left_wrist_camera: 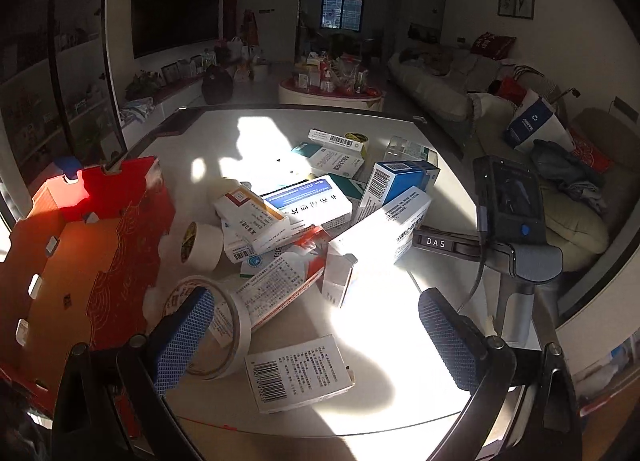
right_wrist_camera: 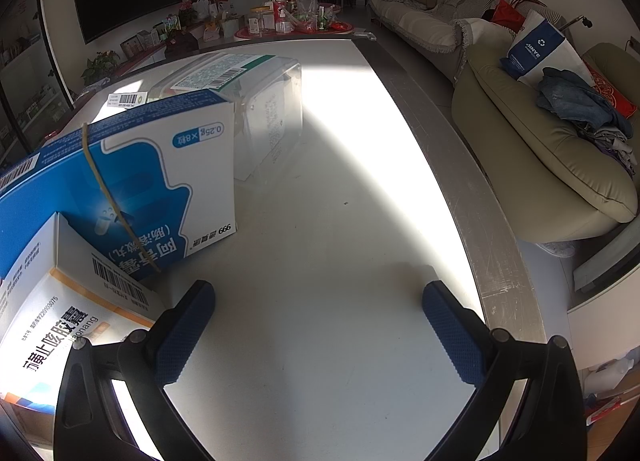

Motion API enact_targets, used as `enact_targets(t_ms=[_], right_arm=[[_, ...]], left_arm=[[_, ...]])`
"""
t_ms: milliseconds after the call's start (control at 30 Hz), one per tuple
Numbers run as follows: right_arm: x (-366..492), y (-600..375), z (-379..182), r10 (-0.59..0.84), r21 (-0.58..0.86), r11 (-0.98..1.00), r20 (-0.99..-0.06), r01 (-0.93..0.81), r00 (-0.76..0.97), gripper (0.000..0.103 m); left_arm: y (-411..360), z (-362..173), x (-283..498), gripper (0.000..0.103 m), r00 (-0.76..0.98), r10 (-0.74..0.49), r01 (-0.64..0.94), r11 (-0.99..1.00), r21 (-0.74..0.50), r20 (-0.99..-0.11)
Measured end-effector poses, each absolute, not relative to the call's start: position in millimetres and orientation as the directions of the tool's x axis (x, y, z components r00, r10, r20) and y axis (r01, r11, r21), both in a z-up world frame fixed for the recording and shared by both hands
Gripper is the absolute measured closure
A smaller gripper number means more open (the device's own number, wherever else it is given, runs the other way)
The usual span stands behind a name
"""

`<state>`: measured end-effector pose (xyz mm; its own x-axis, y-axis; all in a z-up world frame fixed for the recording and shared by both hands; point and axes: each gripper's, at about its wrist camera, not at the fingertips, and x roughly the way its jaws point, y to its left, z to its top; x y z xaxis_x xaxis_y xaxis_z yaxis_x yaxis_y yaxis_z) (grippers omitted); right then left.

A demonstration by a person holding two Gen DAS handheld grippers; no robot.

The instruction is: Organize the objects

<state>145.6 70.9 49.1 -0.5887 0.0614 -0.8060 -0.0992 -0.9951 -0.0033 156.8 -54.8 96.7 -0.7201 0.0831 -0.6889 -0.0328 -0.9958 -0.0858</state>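
Left gripper (left_wrist_camera: 316, 337) is spread wide with nothing in it — a barcoded medicine box (left_wrist_camera: 298, 375) lies flat between its fingers, a tape roll (left_wrist_camera: 208, 325) touching the left pad. Beyond that, a jumble of medicine boxes (left_wrist_camera: 308, 205) on the white table (left_wrist_camera: 400, 321), red cardboard tray (left_wrist_camera: 80, 261) to the left. Right gripper (right_wrist_camera: 318, 335) also gapes empty — blue-and-white capsule box (right_wrist_camera: 132, 181) just ahead-left.

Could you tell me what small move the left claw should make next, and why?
Probably ease the left claw down over the barcode carton lying flat just beneath it. Its jaws are open and empty, the carton lies apart from the pile, and the red cardboard tray sits close on the left.
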Motion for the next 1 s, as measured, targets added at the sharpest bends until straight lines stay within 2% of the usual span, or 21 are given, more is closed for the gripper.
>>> enact_targets(t_ms=[100, 200, 233, 300, 367, 433, 567, 633, 700, 800, 900, 1000], right_arm=[[145.5, 70.8, 49.1, 0.062, -0.003, -0.995, -0.806, -0.099, -0.589, 0.0], [145.5, 70.7, 49.1, 0.062, -0.004, -0.995, -0.806, -0.099, -0.589, 0.0], [145.5, 70.9, 49.0, 0.062, -0.004, -0.995, -0.806, -0.099, -0.589, 0.0], [145.5, 70.9, 49.0, 0.062, -0.004, -0.995, -0.806, -0.099, -0.589, 0.0], [145.5, 70.8, 49.1, 0.062, -0.004, -0.995, -0.806, -0.099, -0.589, 0.0], [145.5, 70.9, 49.1, 0.061, -0.004, -0.995, -0.806, -0.099, -0.589, 0.0], [145.5, 70.9, 49.1, 0.061, -0.003, -0.995, -0.806, -0.099, -0.589, 0.0], [145.5, 71.1, 49.0, 0.061, -0.003, -0.995, -0.806, -0.099, -0.589, 0.0], [145.5, 70.8, 49.1, 0.061, -0.003, -0.995, -0.806, -0.099, -0.589, 0.0], [145.5, 71.1, 49.0, 0.061, -0.003, -0.995, -0.806, -0.099, -0.589, 0.0], [145.5, 70.8, 49.1, 0.061, -0.003, -0.995, -0.806, -0.099, -0.589, 0.0], [145.5, 71.0, 49.0, 0.061, -0.003, -0.995, -0.806, -0.099, -0.589, 0.0]], left_arm=[[-84.6, 103.5, 171.0, 0.0, -0.728, 0.13, -0.025, -0.986, -0.164, -0.673], [-101.5, 106.6, 184.2, 0.0, -0.735, 0.234, -0.06, -0.957, -0.282, -0.636], [-102.4, 104.0, 182.6, 0.0, -0.714, 0.283, -0.084, -0.943, -0.323, -0.64], [-100.4, 95.4, 171.4, 0.0, -0.611, 0.364, -0.119, -0.92, -0.373, -0.703], [-99.7, 86.4, 161.6, 0.0, -0.556, 0.312, -0.071, -0.941, -0.33, -0.771], [-104.5, 83.6, 161.3, 0.0, -0.572, 0.284, -0.04, -0.947, -0.32, -0.769], [-128.7, 100.0, 162.1, 0.0, -0.675, 0.349, -0.077, -0.91, -0.407, -0.651], [-140.1, 115.2, 162.6, 0.0, -0.74, 0.342, -0.117, -0.913, -0.39, -0.579], [-152.6, 124.3, 159.5, 0.0, -0.751, 0.358, -0.149, -0.91, -0.386, -0.555], [-169.9, 119.4, 154.0, 0.0, -0.69, 0.405, -0.149, -0.891, -0.43, -0.6], [-178.3, 107.4, 158.7, 0.0, -0.647, 0.395, -0.115, -0.896, -0.428, -0.653], [-179.2, 102.9, 170.0, 0.0, -0.638, 0.404, -0.14, -0.898, -0.417, -0.656]])
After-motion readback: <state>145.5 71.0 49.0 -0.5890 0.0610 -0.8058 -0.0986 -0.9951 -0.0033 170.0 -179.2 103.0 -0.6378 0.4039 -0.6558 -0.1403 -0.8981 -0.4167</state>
